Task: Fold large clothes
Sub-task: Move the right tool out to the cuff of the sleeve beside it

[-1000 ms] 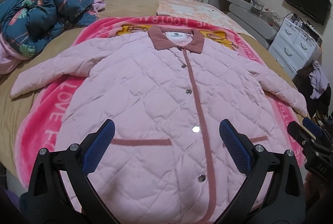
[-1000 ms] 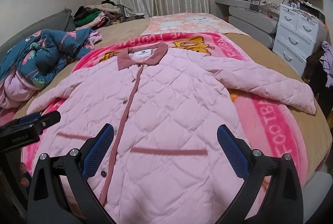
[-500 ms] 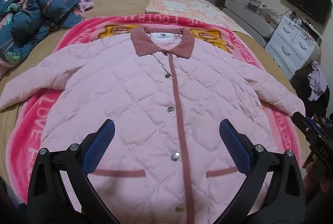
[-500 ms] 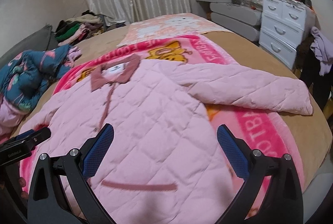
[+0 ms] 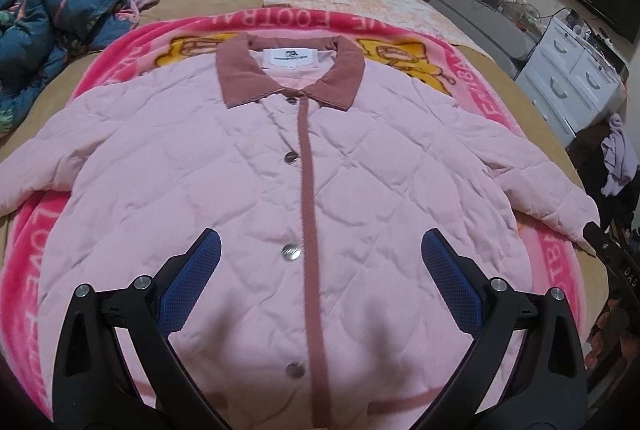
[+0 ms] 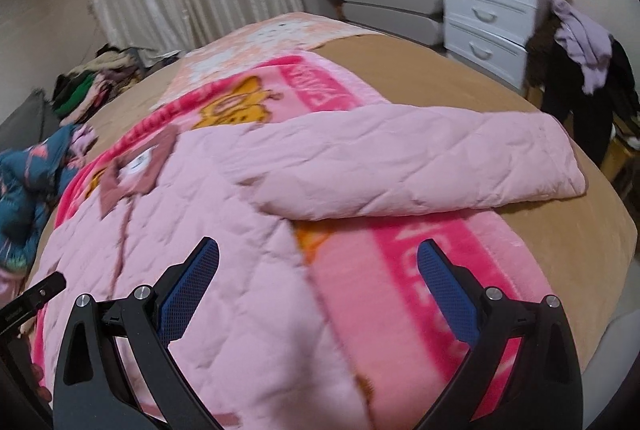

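1. Pink quilted coat (image 5: 248, 190) lies flat and face up on the pink fleece blanket (image 5: 36, 242) spread over the bed, snapped shut down the front, collar (image 5: 288, 74) at the far end and both sleeves out to the sides.

2. My left claw (image 5: 320, 262) has slid forward over the last second: it hung over the pocket trim near the hem, and it now hovers above the middle snaps, centred on the placket (image 5: 306, 190). Its jaws are spread wide with nothing between them.

3. My right claw (image 6: 318, 270) has swung off to the right. A second ago it looked straight up the coat's front; now it points at the right sleeve (image 6: 420, 166), which lies across the blanket with its cuff out on the tan bedcover (image 6: 580, 242). Those jaws are spread wide too, and hold nothing. This view is a little blurred.

4. Nothing is folded yet. I read the swing as lining up for the first fold: take that sleeve near the cuff and bring it in across the chest.

5. I expect puffy quilting to spring back, so the fold may need pressing flat.
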Demonstrator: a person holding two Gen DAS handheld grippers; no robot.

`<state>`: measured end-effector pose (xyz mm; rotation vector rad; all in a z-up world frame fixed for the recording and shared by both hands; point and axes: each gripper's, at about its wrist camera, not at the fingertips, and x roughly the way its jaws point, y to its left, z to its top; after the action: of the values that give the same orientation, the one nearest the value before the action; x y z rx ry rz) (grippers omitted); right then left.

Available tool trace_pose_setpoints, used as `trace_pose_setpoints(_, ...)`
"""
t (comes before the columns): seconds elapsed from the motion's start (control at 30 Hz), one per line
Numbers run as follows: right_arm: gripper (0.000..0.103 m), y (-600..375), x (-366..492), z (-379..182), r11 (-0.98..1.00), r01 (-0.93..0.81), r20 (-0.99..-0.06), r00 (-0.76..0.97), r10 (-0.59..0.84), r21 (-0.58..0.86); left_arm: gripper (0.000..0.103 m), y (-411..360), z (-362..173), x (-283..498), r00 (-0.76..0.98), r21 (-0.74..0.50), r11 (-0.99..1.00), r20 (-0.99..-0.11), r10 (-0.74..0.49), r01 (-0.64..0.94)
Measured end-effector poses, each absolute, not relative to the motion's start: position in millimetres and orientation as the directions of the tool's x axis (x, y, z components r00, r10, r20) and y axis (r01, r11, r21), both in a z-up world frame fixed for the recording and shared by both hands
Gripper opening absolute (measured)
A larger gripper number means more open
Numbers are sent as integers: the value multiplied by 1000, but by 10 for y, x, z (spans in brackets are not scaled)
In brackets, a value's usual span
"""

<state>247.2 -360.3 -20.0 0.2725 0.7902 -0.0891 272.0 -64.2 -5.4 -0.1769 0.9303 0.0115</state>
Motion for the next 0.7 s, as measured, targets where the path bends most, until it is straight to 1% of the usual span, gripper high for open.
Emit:
trace_pose_setpoints(0.37,99,-4389,2731,-534,903,359,-751,657,-67,234,94,-945,-260,3126,572,-110,992,-819,-52,-67)
trace_pose_setpoints(0.53,99,-4762,2847,-724,851,434,-776,628,-52,294,94,-1055,-304,3204,568,-93,994,-822,-44,-56)
trace_pose_setpoints(0.7,99,-5092,2903,-874,797,511,-793,606,-67,323,94,-1129,-332,3274,565,-81,996,-824,-41,-46)
